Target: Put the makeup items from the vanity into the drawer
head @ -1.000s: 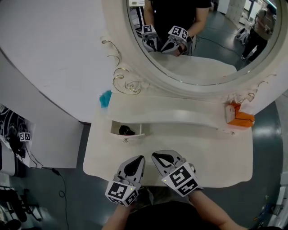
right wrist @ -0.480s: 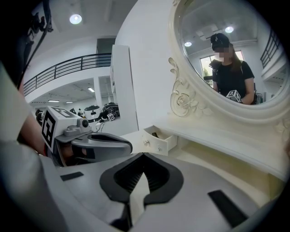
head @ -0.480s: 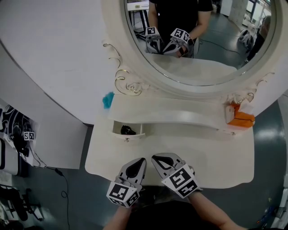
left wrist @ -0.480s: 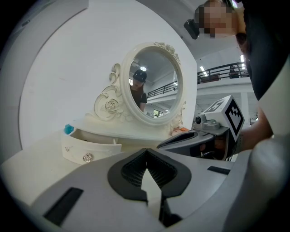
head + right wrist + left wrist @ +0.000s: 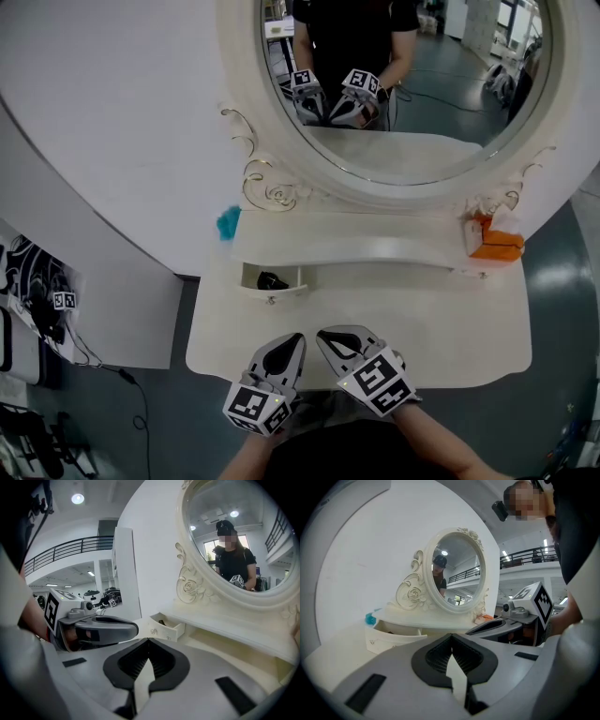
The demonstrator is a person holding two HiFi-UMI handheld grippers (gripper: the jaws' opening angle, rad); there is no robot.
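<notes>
The drawer (image 5: 272,281) is small, cream-white with 1 knob, and stands pulled open ahead of both pairs of jaws and off to their left. A dark item (image 5: 272,280) lies inside it, perhaps a makeup piece, though it is too small to tell. A teal item (image 5: 228,223) sits at the shelf's (image 5: 356,239) left end, beyond the drawer. An orange item (image 5: 494,242) sits at the shelf's right end, far ahead and to the right of the jaws.

The vanity (image 5: 450,328) is white, with a curved front edge and a bare top between the jaws and the drawer. A large oval mirror (image 5: 403,84) in a scrolled frame rises behind the shelf and reflects the person and both grippers. A pale wall (image 5: 112,122) stands to the left over a dark grey floor (image 5: 562,281).

The left gripper (image 5: 281,352) and the right gripper (image 5: 345,342) hover side by side over the vanity's near edge. In the left gripper view the left gripper (image 5: 451,641) has its tips pressed together with nothing between them. The right gripper (image 5: 149,641) is likewise closed tip to tip and empty.
</notes>
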